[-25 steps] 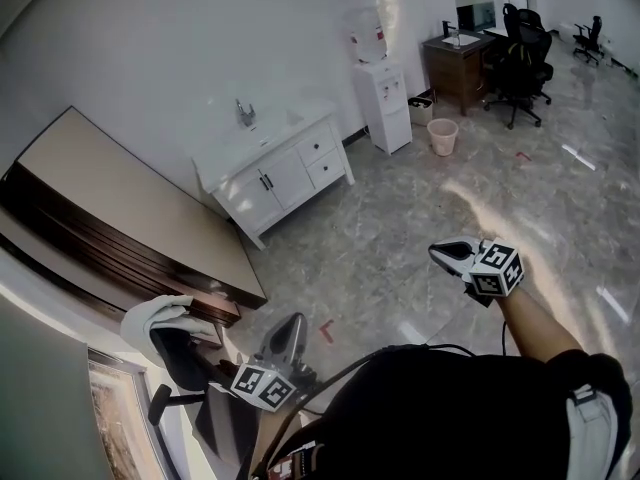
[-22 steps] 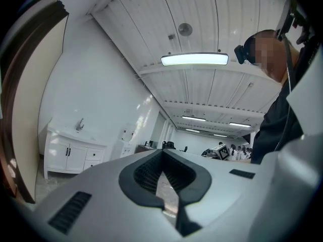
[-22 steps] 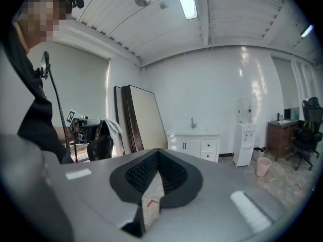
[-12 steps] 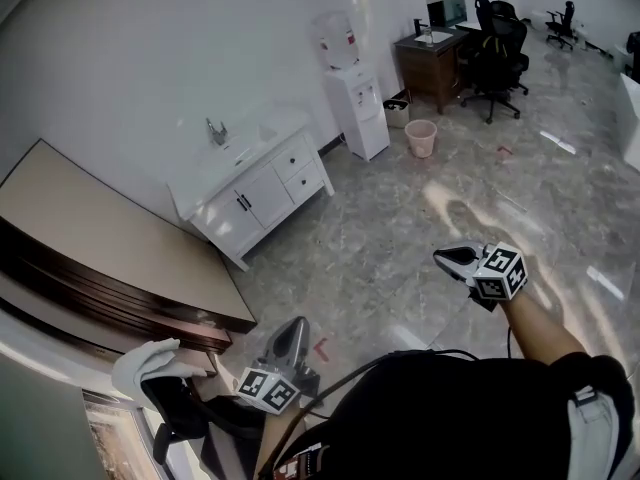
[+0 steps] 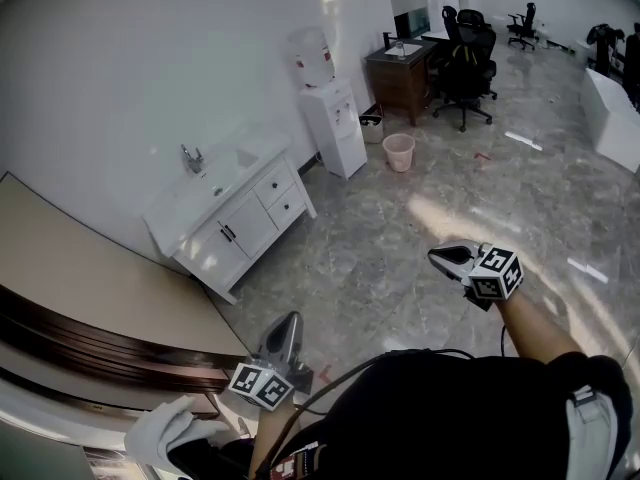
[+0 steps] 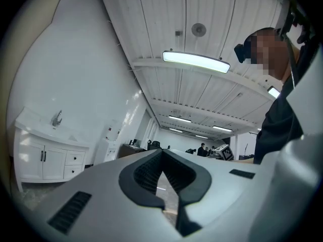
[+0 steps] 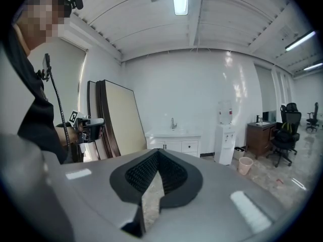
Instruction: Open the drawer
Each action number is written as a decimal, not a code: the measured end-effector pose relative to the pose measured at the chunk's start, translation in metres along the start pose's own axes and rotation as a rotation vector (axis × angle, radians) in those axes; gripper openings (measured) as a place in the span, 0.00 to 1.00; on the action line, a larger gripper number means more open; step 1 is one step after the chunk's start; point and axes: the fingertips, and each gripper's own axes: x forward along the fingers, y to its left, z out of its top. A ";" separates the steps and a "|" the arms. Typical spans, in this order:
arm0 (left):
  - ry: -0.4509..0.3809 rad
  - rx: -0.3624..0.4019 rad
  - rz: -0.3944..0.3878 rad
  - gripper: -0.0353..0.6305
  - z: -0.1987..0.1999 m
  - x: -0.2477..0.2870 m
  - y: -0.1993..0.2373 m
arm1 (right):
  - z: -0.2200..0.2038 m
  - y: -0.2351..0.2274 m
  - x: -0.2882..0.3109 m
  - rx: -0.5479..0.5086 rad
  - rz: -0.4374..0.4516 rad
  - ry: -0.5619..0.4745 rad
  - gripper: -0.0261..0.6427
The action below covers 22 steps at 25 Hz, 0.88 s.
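A white vanity cabinet [image 5: 232,230] with a sink and tap stands against the far wall; its two small drawers [image 5: 281,195] are at its right end and both sit closed. My left gripper [image 5: 292,319] is low in the head view, shut and empty, well short of the cabinet. My right gripper [image 5: 433,256] hangs over the marble floor to the right, also shut with nothing in it. In the left gripper view the cabinet [image 6: 45,158] shows at far left beyond the shut jaws. In the right gripper view the drawers [image 7: 190,146] lie straight ahead, far off.
A water dispenser [image 5: 325,118] stands right of the cabinet, then a pink bin [image 5: 399,151], a wooden desk [image 5: 405,68] and office chairs [image 5: 465,63]. Large boards [image 5: 80,288] lean on the wall at left. A white cloth [image 5: 165,433] lies near my left side.
The cabinet has slid left and down in the head view and the cloth-draped chair has dropped to the bottom edge. Both grippers travelled along with me and stayed shut.
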 end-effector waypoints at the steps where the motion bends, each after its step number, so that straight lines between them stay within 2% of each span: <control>1: -0.001 -0.001 -0.003 0.06 0.004 -0.002 0.013 | 0.003 0.004 0.011 -0.006 -0.001 0.001 0.03; 10: -0.002 0.005 -0.010 0.06 0.032 -0.021 0.106 | 0.027 0.022 0.096 0.002 -0.014 -0.003 0.03; 18: -0.022 -0.009 0.093 0.05 0.045 -0.042 0.154 | 0.043 0.023 0.166 -0.014 0.091 0.025 0.03; 22: -0.027 -0.012 0.158 0.06 0.042 -0.034 0.172 | 0.043 0.010 0.203 -0.030 0.169 0.023 0.03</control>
